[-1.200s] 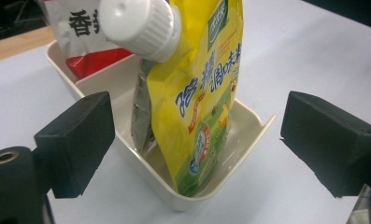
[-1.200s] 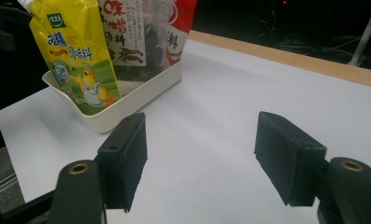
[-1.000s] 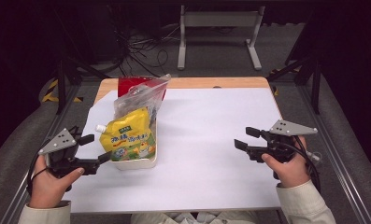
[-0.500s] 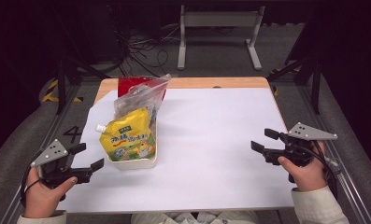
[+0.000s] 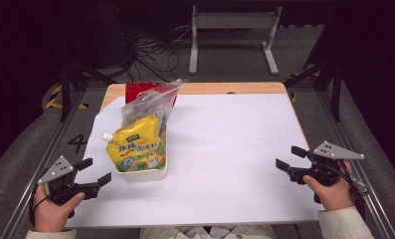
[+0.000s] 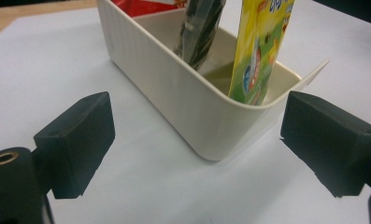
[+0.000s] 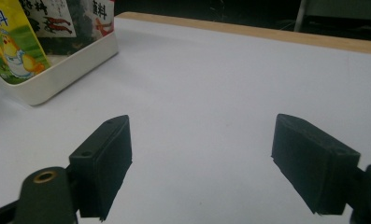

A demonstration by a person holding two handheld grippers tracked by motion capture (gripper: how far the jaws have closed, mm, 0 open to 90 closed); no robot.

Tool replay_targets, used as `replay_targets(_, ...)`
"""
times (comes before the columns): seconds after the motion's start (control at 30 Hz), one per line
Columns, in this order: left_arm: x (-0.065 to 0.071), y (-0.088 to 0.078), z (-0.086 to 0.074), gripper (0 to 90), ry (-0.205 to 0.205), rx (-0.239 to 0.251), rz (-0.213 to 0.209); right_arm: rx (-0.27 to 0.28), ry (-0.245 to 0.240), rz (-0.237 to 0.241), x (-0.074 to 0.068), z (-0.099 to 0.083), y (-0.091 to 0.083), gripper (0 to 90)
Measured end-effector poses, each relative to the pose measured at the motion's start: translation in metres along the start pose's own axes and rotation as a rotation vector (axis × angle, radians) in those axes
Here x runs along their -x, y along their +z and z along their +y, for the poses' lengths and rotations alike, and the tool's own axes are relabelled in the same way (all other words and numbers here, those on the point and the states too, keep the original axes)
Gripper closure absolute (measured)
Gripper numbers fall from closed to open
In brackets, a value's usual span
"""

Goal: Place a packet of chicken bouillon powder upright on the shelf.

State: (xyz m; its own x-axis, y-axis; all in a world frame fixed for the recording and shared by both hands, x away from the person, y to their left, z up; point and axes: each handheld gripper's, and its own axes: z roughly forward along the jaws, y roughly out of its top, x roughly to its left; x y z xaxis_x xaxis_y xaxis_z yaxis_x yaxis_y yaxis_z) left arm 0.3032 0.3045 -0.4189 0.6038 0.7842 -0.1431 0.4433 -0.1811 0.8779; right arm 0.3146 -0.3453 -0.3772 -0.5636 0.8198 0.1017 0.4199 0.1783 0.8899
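Black jaws on your left gripper [image 5: 96, 171] stand wide apart, nothing between them; in the left gripper view they frame the near corner of the cream bin [image 6: 206, 119], close but not touching. Your right gripper [image 5: 290, 158] is the same: jaws spread, empty, over bare white sheet [image 7: 211, 93] in the right gripper view.

Your left hand [image 5: 53, 211] sits at 8 o'clock on the surface, gripper pointing toward 2 o'clock at the bin. Your right hand [image 5: 332, 191] sits at 4 o'clock near the right edge, gripper pointing toward 9 o'clock, well apart from the bin.

The cream bin [image 5: 143, 172] lies at about 9 o'clock of the surface, on the white sheet [image 5: 230, 149]. A yellow spout pouch [image 5: 135, 147] stands at its near end, spout at the upper left. Behind that a clear bag [image 5: 148, 102] with dark contents stands upright, then a red packet [image 5: 140, 89] at the far end. The wooden surface [image 5: 225, 88] shows past the sheet at 12 o'clock. Cables [image 5: 150, 52] and a grey stand [image 5: 232, 30] lie on the floor beyond.
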Motion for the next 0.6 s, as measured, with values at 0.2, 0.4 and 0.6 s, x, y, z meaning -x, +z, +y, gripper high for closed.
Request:
replay_targets(0.2, -0.002, 0.012, -0.008, 10.5, -0.015, -0.029, -0.009, -0.033, 0.003, -0.016, 0.006, -0.016, 0.005, 19.4)
replay_targets(0.4, -0.005, 0.020, -0.014, 10.5, -0.020, -0.057, -0.013, -0.027, 0.006, -0.025, 0.009, -0.024, 0.006, 18.8)
replay_targets(0.6, -0.002, 0.022, -0.015, 10.3, -0.008, -0.049, -0.026, -0.023, -0.011, -0.022, 0.011, -0.034, 0.011, 18.8)
